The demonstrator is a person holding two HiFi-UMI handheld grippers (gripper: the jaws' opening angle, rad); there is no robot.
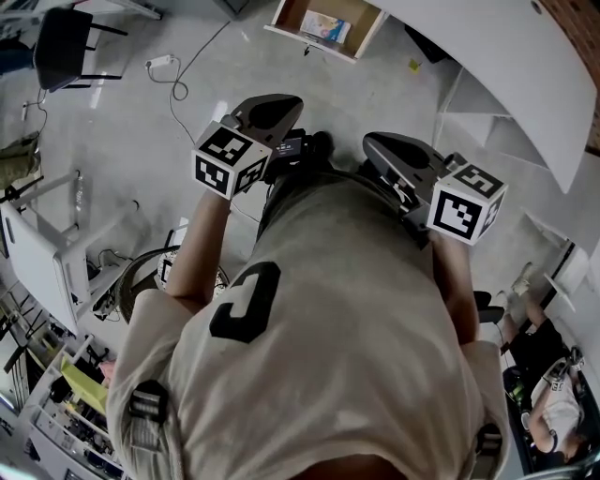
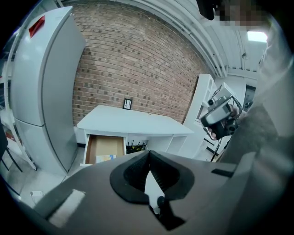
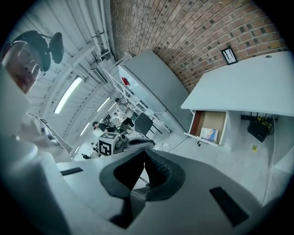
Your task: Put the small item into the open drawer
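Observation:
The white desk point(image 2: 133, 123) has its wooden drawer point(image 2: 104, 148) pulled open. A small flat blue and white item point(image 2: 105, 158) lies inside, also seen as the item point(image 1: 325, 28) in the drawer point(image 1: 292, 17) and as the item point(image 3: 209, 134) in the drawer point(image 3: 212, 120). I hold both grippers up in front of my chest, well away from the desk. My left gripper point(image 1: 286, 103) is shut with nothing between its jaws, whose tips point(image 2: 148, 153) touch. My right gripper point(image 1: 373, 143) is shut too, tips meeting point(image 3: 144, 151), nothing held.
A tall grey fridge point(image 2: 46, 87) stands left of the desk. A black chair point(image 1: 61, 42) and a cable with a plug point(image 1: 164, 64) are on the floor. White shelving point(image 1: 42, 248) is at my left, and a seated person point(image 1: 555, 394) at the lower right.

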